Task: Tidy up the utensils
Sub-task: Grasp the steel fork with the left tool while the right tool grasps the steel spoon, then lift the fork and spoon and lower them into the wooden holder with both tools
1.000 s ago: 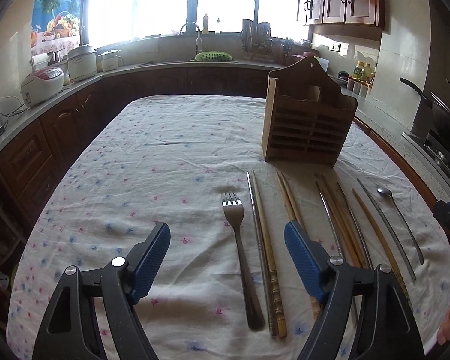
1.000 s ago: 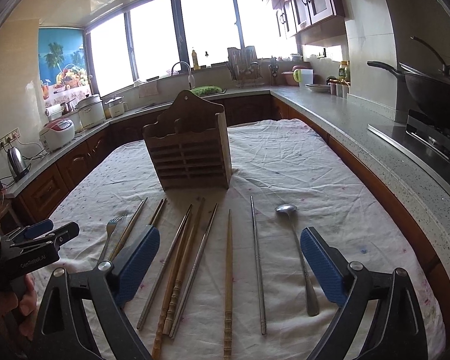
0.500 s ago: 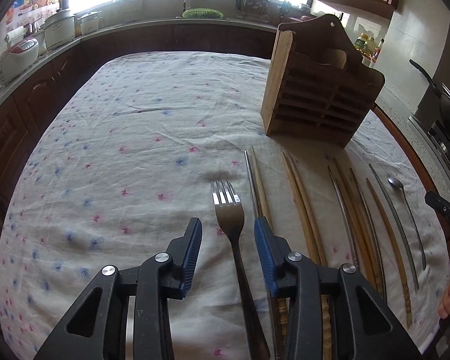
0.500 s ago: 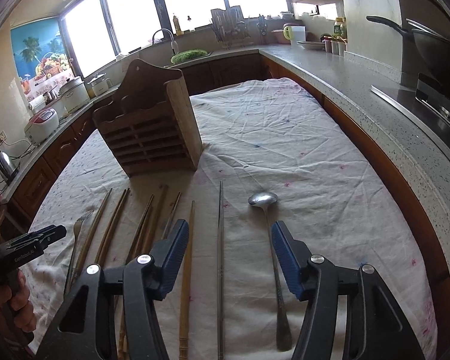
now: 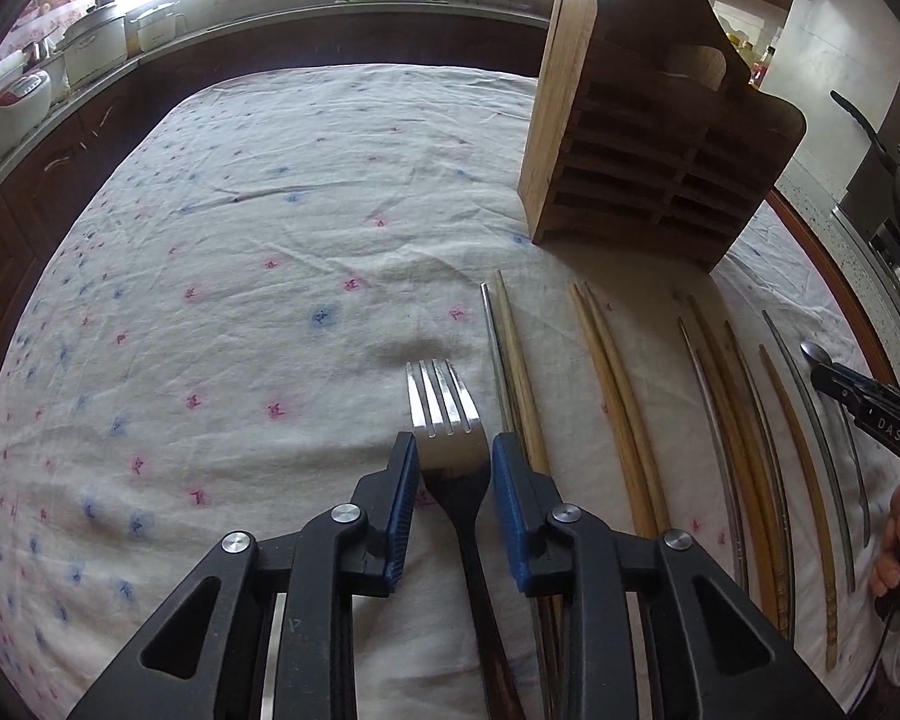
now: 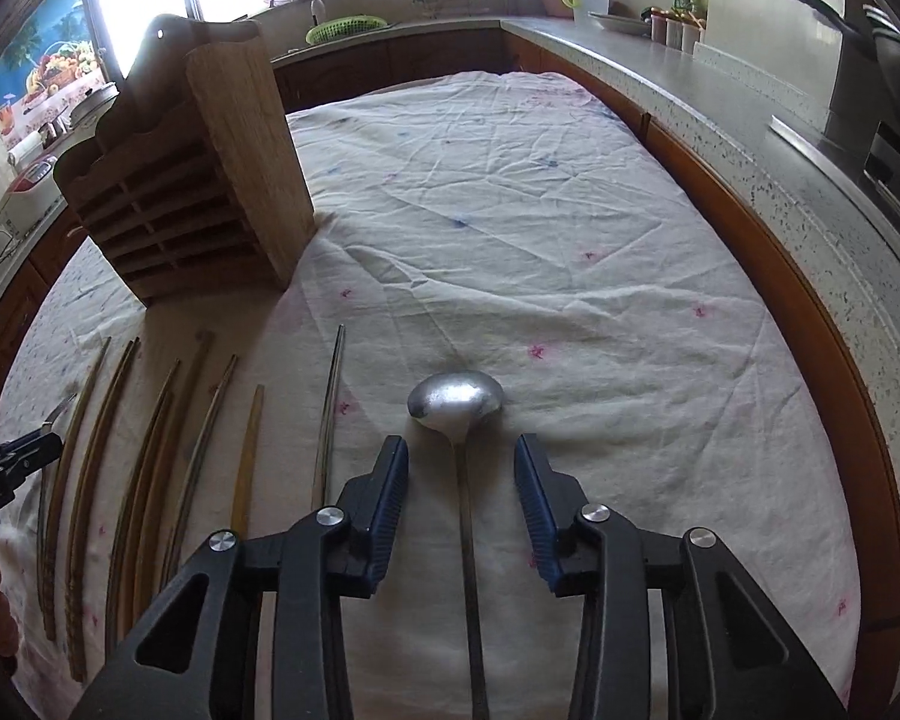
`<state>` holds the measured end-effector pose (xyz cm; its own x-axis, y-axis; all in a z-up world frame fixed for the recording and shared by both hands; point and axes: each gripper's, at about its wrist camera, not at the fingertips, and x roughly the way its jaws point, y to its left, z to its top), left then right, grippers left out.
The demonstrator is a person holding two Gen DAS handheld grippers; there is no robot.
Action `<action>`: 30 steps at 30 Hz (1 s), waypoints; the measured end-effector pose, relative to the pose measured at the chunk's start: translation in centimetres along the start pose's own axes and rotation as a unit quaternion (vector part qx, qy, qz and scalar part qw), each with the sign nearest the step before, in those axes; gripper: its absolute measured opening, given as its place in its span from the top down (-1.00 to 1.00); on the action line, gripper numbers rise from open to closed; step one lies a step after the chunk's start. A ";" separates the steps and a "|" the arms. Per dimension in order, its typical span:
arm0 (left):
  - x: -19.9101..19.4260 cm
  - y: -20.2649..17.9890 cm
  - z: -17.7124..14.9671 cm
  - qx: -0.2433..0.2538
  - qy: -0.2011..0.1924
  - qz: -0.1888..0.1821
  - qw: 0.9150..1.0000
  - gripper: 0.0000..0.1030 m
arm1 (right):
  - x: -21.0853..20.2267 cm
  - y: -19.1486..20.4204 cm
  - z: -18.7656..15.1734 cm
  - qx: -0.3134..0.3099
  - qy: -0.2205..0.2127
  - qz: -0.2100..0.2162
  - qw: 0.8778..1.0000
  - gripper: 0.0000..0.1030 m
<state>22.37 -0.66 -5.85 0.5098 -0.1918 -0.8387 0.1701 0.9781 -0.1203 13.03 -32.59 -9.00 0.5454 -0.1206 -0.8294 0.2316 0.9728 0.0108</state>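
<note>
Tablecloth (image 5: 240, 312) nearer, left tool (image 5: 455, 453) closing astride fork (image 5: 447, 420), right tool (image 6: 461, 459) closing astride spoon (image 6: 456, 402)

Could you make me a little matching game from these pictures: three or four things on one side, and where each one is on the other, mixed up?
Things:
1. Silver metal fork
2. Silver metal spoon with a long handle
3. Slatted wooden utensil holder
4. Green plastic basket

Places:
A. Standing upright on the flowered white tablecloth, behind the row of chopsticks
B. Between the closing blue fingers of the left gripper
C. On the far counter by the tap
D. Between the closing blue fingers of the right gripper

Pairs: 1-B, 2-D, 3-A, 4-C
</note>
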 end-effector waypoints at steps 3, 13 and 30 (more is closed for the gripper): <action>-0.2 0.1 0.0 0.001 0.000 -0.009 1.000 0.57 | 0.1 0.5 0.1 -0.008 -0.004 -0.005 1.000 0.71; -5.6 0.6 -0.7 -0.007 -0.052 -0.049 0.997 0.58 | -6.6 1.1 -0.1 0.013 -0.074 0.043 0.996 0.92; -17.1 1.4 -2.8 0.000 -0.158 -0.087 0.984 0.59 | -17.0 3.8 1.9 0.001 -0.189 0.103 0.977 0.92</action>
<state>11.55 4.21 6.81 0.7102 -0.3715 -0.5980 0.2777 0.9284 -0.2469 6.15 -27.19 6.22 0.8385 0.0126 -0.5448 0.0870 0.9838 0.1566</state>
